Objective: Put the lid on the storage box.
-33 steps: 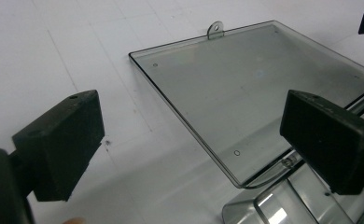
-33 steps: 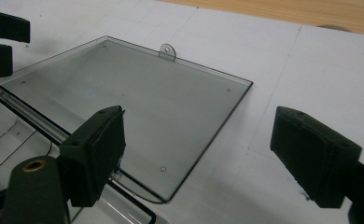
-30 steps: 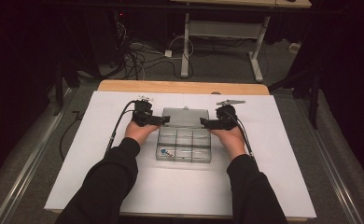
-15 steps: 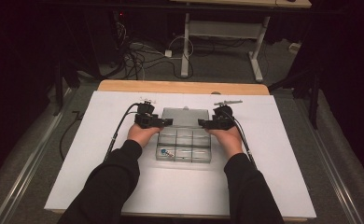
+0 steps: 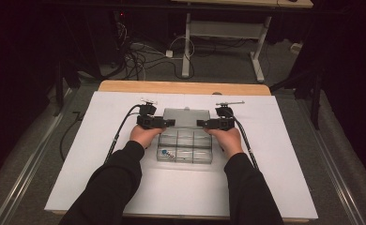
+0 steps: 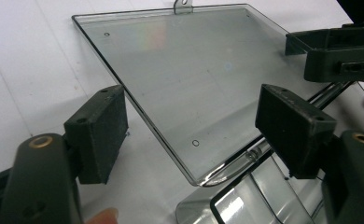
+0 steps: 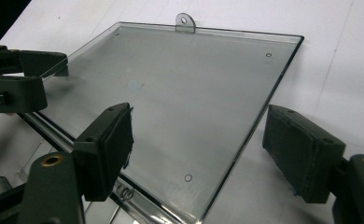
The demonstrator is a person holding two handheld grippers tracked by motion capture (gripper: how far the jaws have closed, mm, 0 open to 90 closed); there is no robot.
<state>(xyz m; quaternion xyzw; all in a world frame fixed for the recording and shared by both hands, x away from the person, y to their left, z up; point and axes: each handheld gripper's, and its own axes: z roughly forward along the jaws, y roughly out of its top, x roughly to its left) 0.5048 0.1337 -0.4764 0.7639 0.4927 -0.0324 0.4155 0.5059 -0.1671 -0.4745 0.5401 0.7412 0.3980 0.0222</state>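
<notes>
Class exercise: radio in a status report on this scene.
Left claw and right claw open, astride lid edges. Clear box open, lid flat on table. Nothing obstructing.

A white sheet-covered tabletop [image 5: 284, 140] with a light wooden far edge [image 5: 183, 87] stands on grey carpeted floor [image 5: 31, 154] in a dark room, with tangled black and white cables [image 5: 139, 54] and a white metal-legged desk frame [image 5: 221, 35] beyond.

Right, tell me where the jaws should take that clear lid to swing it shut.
Grip the clear lid by its thin side edges near the hinge, one gripper from each side. It lies open and flat behind the compartment box, so only those edges stick out. The left gripper and right gripper already straddle a corner each, jaws open, the left's closing in.
</notes>
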